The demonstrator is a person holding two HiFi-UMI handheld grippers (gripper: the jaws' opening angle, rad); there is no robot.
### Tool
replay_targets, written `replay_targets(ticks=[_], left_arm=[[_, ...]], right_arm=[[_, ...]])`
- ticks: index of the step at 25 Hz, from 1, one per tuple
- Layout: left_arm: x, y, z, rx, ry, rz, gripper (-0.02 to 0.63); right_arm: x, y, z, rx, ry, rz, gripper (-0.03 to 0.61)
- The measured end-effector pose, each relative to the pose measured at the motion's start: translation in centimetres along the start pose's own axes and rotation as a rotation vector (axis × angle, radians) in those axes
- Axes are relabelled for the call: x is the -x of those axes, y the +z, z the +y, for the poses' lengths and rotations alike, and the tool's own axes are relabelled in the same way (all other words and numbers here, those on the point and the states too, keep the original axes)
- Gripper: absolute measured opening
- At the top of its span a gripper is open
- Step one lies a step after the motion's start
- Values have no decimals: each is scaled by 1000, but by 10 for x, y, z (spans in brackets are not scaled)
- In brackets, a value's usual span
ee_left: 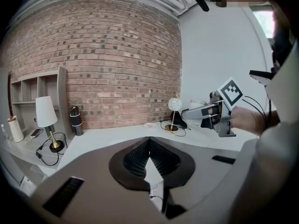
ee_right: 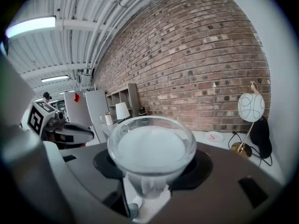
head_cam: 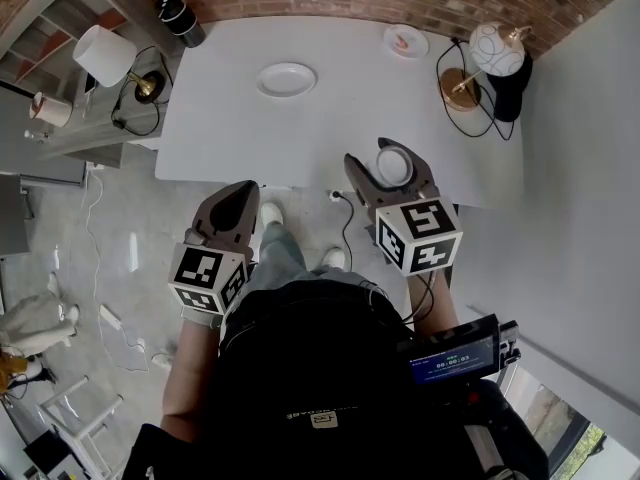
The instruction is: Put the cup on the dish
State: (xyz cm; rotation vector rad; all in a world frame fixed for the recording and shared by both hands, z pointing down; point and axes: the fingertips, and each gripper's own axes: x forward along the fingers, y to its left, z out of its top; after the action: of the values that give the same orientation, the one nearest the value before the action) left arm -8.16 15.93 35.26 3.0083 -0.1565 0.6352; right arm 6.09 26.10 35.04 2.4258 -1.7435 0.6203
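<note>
**Cup clamped in the right gripper over the desk's near edge, well apart from the dish**

The cup [ee_right: 152,148] is a pale, translucent, wide-mouthed vessel. Its mouth faces the right gripper view, and its inside shows only a plain milky white. The right gripper [head_cam: 388,154] has it between its two fingers, which stand partly spread and press on the cup's sides. In the head view the cup is held over the near edge of the desk [head_cam: 220,128], toward the near right corner.

The dish [head_cam: 286,79] is a white oval plate lying flat in the far half of the desk, a little left of the middle. Only its own white surface shows. It is well apart from the cup, and bare desktop lies between them.

The left gripper [head_cam: 240,190] is off the desk, just in front of its near edge. Its fingers are closed tip to tip with nothing between them.

A smaller round plate [head_cam: 406,41] sits near the far edge, right of the middle, with something pinkish on it that is too small to make out. By the far right corner stands a globe lamp [head_cam: 497,48] on a brass base, with a black cable looped round it. A black bottle [head_cam: 180,16] stands at the far left corner. A white-shaded lamp [head_cam: 103,55] sits on the shelf unit beside the desk's left edge. A brick wall [ee_left: 121,59] runs behind the far edge.
</note>
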Motion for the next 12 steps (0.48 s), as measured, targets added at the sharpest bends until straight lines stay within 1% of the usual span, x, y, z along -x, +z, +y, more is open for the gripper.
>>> replay_targets(ticks=[5, 12], left_arm=[[-7, 7, 26, 30, -33, -27, 5], [-20, 10, 66, 46, -60, -25, 5]], right_arm=[[-22, 10, 7, 15, -23, 16, 245], [-56, 22, 17, 16, -46, 34, 245]])
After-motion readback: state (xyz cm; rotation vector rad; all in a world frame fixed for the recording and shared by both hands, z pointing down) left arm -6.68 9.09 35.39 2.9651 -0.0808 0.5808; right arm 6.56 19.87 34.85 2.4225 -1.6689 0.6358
